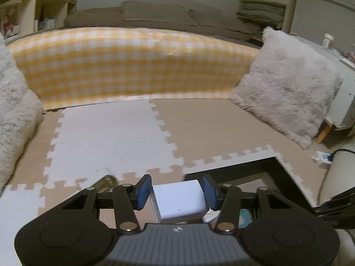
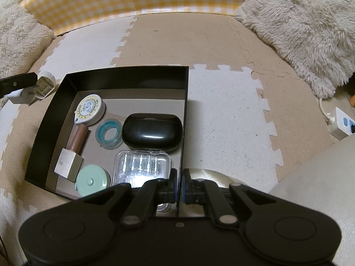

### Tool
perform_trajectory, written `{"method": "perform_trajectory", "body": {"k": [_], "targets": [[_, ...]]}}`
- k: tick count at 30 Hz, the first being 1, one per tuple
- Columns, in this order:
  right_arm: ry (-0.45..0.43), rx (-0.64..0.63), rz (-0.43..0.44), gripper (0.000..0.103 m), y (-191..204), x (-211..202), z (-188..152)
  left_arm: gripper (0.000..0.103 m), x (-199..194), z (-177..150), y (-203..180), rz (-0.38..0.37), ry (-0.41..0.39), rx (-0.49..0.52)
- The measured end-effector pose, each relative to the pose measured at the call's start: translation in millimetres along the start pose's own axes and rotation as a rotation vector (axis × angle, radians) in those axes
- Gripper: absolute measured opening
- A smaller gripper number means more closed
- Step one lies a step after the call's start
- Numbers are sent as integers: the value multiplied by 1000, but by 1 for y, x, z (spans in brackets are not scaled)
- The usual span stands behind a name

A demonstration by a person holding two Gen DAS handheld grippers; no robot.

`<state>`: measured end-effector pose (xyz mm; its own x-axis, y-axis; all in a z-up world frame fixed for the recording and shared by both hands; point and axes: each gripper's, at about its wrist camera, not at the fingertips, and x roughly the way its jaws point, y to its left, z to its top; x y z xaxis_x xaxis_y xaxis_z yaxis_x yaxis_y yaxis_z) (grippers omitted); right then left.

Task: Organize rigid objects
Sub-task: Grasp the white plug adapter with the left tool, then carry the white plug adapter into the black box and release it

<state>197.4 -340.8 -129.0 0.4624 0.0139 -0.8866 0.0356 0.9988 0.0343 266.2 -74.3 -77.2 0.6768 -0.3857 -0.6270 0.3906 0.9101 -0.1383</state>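
My left gripper (image 1: pixel 177 191) is shut on a white charger block (image 1: pixel 180 199), held above the mat next to the black box (image 1: pixel 266 166). In the right wrist view the left gripper and the charger (image 2: pixel 42 85) show just outside the box's far left corner. My right gripper (image 2: pixel 179 185) is shut on the black box's right wall (image 2: pixel 184 122). Inside the box lie a white tape measure (image 2: pixel 89 109), a lipstick (image 2: pixel 77 138), a blue tape roll (image 2: pixel 109 134), a black case (image 2: pixel 152 132), a clear plastic case (image 2: pixel 142 166) and a mint round tin (image 2: pixel 92 182).
Foam puzzle mats (image 2: pixel 221 115) cover the floor. A yellow checked cushion (image 1: pixel 133 64) runs along the back, with fluffy pillows (image 1: pixel 286 84) at both sides. A gold cylinder (image 1: pixel 104 182) lies on the mat by the left gripper. A power strip (image 2: pixel 341 122) lies at the right.
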Motion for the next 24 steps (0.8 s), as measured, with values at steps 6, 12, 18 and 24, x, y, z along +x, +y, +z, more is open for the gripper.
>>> {"method": "perform_trajectory", "body": {"k": [6, 12, 18, 24], "targets": [[0, -2, -1, 5, 0, 0, 0, 51, -6, 3, -19, -33, -2, 3], [1, -4, 0, 5, 1, 0, 0, 51, 1, 4, -38, -48, 13, -19], [0, -3, 8, 5, -1, 0, 0, 51, 20, 11, -65, -93, 10, -40], [-3, -9, 17, 6, -2, 0, -1, 51, 55, 10, -96, -154, 33, -67]]}}
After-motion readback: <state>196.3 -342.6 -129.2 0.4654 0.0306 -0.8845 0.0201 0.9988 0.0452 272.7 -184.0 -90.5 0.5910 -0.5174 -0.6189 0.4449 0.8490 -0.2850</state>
